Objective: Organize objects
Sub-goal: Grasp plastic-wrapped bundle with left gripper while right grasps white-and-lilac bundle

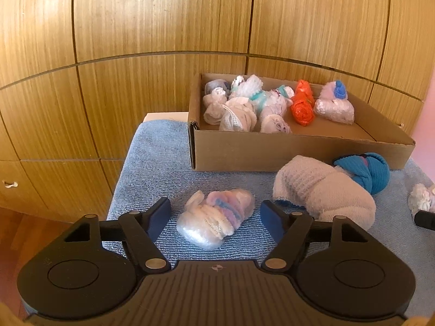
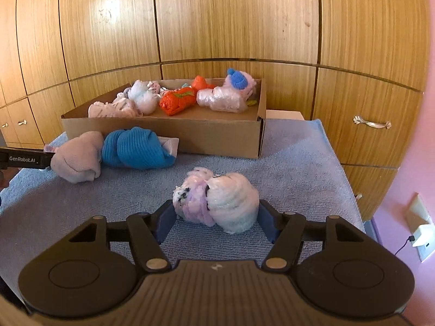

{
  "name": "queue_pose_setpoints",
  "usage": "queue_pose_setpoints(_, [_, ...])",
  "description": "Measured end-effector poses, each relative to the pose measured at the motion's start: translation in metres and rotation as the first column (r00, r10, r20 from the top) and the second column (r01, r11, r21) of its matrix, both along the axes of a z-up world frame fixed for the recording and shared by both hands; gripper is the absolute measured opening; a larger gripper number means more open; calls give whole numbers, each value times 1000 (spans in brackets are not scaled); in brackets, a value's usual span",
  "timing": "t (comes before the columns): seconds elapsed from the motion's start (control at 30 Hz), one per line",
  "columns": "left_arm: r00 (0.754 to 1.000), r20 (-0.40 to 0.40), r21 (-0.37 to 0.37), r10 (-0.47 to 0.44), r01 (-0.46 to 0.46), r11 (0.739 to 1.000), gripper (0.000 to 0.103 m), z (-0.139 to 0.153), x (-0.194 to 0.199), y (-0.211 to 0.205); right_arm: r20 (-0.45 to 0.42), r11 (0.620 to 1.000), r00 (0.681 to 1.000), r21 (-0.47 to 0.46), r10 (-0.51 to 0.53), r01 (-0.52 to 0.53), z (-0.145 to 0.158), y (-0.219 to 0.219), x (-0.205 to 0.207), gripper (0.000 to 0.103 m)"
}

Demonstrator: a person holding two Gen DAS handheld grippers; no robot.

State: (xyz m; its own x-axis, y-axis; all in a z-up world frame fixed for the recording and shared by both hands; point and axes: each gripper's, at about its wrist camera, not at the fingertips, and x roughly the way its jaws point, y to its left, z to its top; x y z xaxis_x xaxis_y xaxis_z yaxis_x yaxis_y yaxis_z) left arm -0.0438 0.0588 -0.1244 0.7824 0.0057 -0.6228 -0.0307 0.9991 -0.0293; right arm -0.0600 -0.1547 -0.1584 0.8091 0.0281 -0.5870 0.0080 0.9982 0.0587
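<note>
A plastic-wrapped pink, white and blue sock bundle (image 1: 214,221) lies on the blue towel (image 1: 152,163). My left gripper (image 1: 216,216) stands open around it, with a gap at each pad. In the right wrist view, a fluffy white and lilac sock bundle (image 2: 217,201) sits between the pads of my right gripper (image 2: 216,221), which is shut on it. A cardboard box (image 1: 299,152) behind holds several wrapped bundles, two of them orange (image 1: 301,106). A large grey and blue sock roll (image 1: 326,190) lies in front of the box.
Wooden cabinet doors (image 2: 217,27) stand close behind the box (image 2: 163,133). The side of the left gripper (image 2: 24,160) touches the grey and blue roll (image 2: 130,149). A pink wall with a socket and charger (image 2: 420,233) is on the right. The towel's left edge drops to wooden floor (image 1: 16,225).
</note>
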Motion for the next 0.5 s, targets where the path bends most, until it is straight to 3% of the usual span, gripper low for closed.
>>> queue_pose_setpoints(0.17, [1000, -13, 24, 3, -3, 1000, 84, -1, 3, -4, 8, 1000, 1000, -6, -8, 8, -2, 3, 2, 67])
queue_pose_setpoints(0.27, [1000, -11, 40, -4, 4, 999, 80, -2, 1, -7, 14, 1000, 1000, -2, -14, 14, -2, 2, 1, 66])
queue_pose_setpoints(0.37, [1000, -1, 42, -10, 10, 999, 62, -1, -2, -6, 22, 1000, 1000, -3, -17, 17, -2, 0, 1, 60])
queue_pose_setpoints(0.5, [1000, 3, 34, -14, 14, 999, 58, 1, -11, -3, 40, 1000, 999, -3, -8, 8, -2, -3, -7, 58])
